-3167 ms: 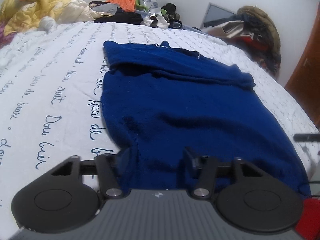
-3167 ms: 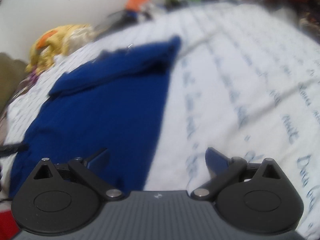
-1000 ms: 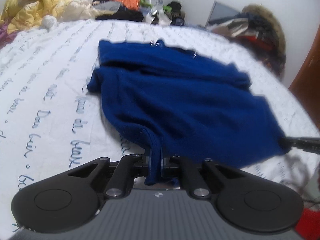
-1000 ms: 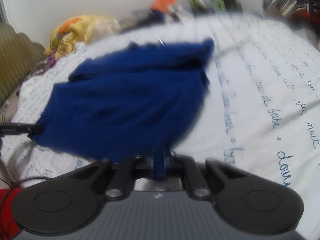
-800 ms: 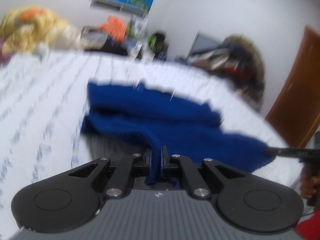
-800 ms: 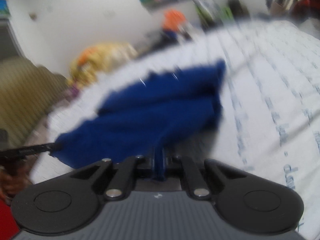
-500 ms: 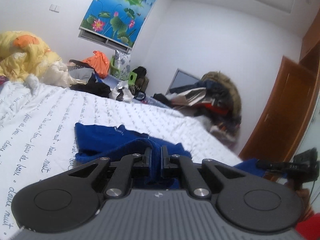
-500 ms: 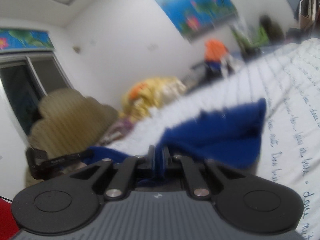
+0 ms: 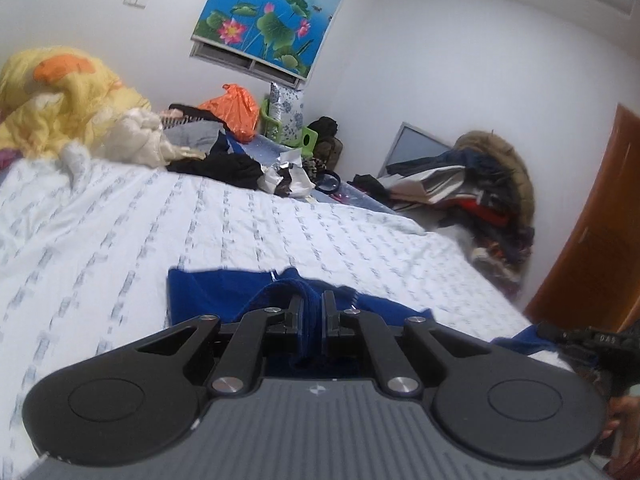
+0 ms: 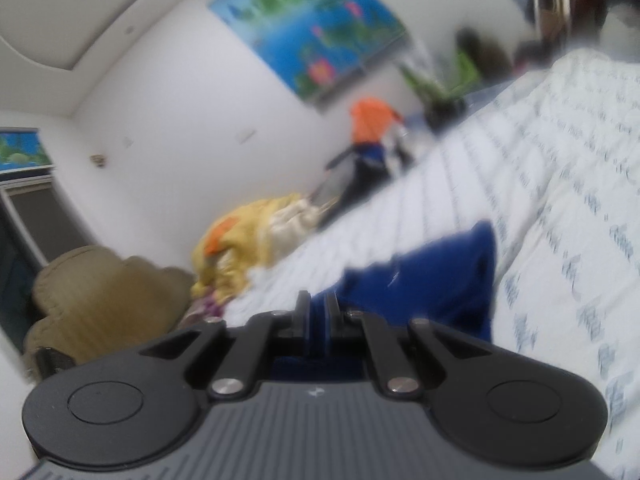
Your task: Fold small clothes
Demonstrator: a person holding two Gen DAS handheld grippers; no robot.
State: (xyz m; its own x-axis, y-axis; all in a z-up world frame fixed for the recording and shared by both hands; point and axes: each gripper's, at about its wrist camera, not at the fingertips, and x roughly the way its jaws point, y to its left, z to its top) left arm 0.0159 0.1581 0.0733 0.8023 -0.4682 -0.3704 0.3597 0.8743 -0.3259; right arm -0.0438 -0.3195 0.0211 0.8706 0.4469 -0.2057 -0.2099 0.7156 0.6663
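The left claw [image 9: 313, 312] pinches a fold of the blue garment [image 9: 208, 292]; the right claw [image 10: 317, 312] pinches another part; the rest lies on the bed [image 9: 120, 216].

Blue garment [image 9: 224, 292], white script-printed sheet [image 9: 120, 216]

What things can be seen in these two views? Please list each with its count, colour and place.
sweater: one, blue, on bed, near edge lifted in both grippers
bed: one, white sheet with blue writing
quilt: one, yellow, bed's far left
bag: one, orange, beyond bed
blind: one, blue with lotus, far wall
door: one, brown, right
left gripper: black, jaws shut on sweater
right gripper: black, jaws shut on sweater
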